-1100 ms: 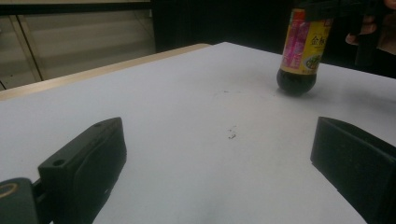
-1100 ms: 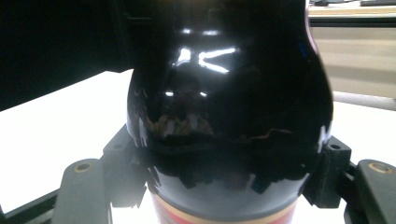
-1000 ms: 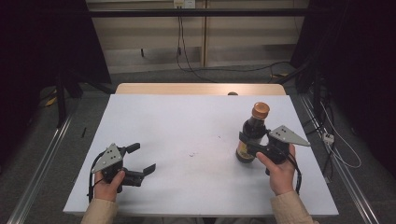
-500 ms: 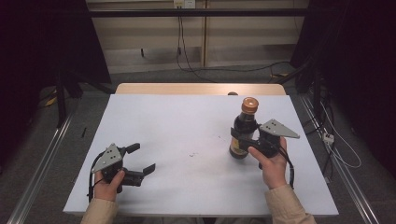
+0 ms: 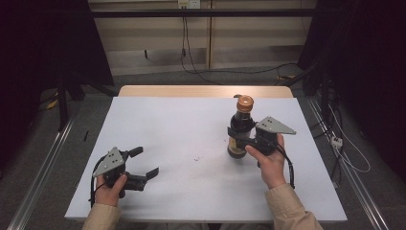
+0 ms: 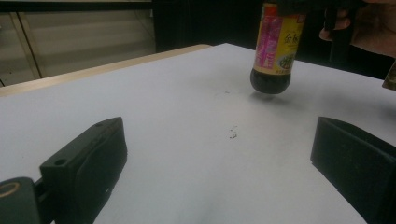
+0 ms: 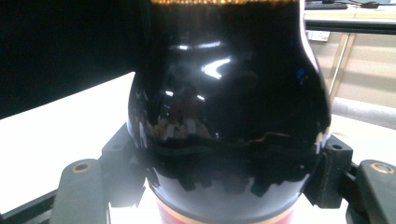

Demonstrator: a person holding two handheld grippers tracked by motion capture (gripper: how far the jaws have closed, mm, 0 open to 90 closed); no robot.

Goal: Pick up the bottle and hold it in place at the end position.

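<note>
A dark sauce bottle (image 5: pixel 235 147) with an orange-brown cap and a pink and yellow label is at the table's right middle. My right gripper (image 5: pixel 238 135) is shut on its upper body, one jaw on each side of the glass (image 7: pixel 229 93). In the left gripper view the bottle (image 6: pixel 275 51) hangs upright just above the white tabletop, with a shadow under its base. My left gripper (image 5: pixel 144 161) rests near the front left of the table, open, with nothing between its jaws (image 6: pixel 219 158).
The white table (image 5: pixel 191 120) has a few small dark specks (image 5: pixel 197 157) near its middle. A wooden strip (image 5: pixel 201 91) runs along its far edge. Metal rails flank the table, and cables lie on the floor behind and to the right.
My right gripper has carried the bottle leftward and a little farther away, and the bottle now stands more upright. The left gripper has stayed where it was.
</note>
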